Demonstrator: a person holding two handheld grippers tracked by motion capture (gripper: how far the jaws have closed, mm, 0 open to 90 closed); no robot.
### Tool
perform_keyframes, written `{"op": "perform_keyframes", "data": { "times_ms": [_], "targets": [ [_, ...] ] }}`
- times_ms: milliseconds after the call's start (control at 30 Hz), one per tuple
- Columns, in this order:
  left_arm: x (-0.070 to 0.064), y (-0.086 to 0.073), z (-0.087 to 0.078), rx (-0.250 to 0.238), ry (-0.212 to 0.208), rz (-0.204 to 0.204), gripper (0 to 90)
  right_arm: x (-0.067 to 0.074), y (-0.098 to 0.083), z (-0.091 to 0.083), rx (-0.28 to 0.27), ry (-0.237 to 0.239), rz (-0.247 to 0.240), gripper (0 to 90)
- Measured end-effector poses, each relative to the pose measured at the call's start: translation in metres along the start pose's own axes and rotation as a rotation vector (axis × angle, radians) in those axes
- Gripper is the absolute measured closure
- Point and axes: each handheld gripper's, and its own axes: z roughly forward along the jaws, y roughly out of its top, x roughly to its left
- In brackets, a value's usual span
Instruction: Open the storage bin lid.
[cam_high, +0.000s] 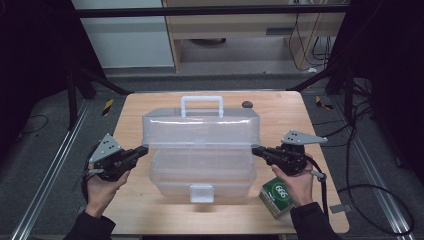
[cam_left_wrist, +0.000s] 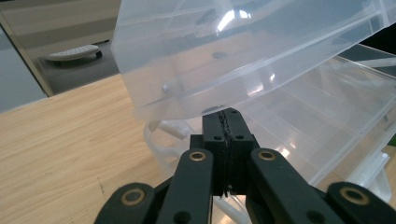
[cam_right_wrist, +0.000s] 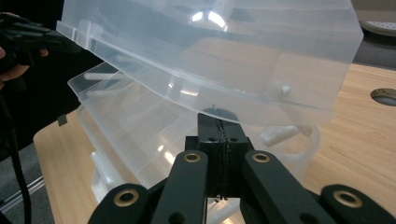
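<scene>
Our left gripper (cam_high: 144, 149) has its jaws squeezed tight together, tips under the lid (cam_high: 200, 127) of the clear box (cam_high: 200, 175) in the middle of the table (cam_high: 150, 210). Our right gripper (cam_high: 256, 150) does the same. Neither pinches anything.

A green box (cam_high: 276, 196) with a white round mark lies on the wooden table (cam_high: 280, 117), near the front right corner. A small dark round cap (cam_high: 246, 104) sits near the table's far edge. Grey flooring surrounds the table. Metal rails (cam_high: 47, 172) run along both sides. Black cables (cam_high: 367, 192) lie on the floor at right. Light cabinets (cam_high: 235, 30) stand behind.
</scene>
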Motion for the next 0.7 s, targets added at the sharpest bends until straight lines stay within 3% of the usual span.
{"op": "perform_keyframes", "data": {
  "times_ms": [133,367,400,533,700],
  "targets": [
    [-0.001,-0.002,-0.002,0.001,0.009,0.008,87.8,0.000,0.000,0.000,0.002,-0.002,-0.004,89.9],
    [0.003,-0.009,-0.004,0.021,0.073,0.027,72.7,0.001,-0.001,0.000,0.008,-0.006,-0.008,89.9],
    [0.003,-0.010,-0.003,0.015,0.086,0.027,72.7,0.001,-0.001,0.000,0.008,-0.006,-0.008,89.9],
    [0.002,-0.005,0.003,-0.007,0.115,0.045,57.4,0.001,-0.001,0.000,0.010,-0.010,-0.009,89.9],
    [0.002,0.001,0.013,-0.014,0.124,0.062,53.4,0.001,-0.001,0.000,0.009,-0.013,-0.013,89.8]
  ]
}}
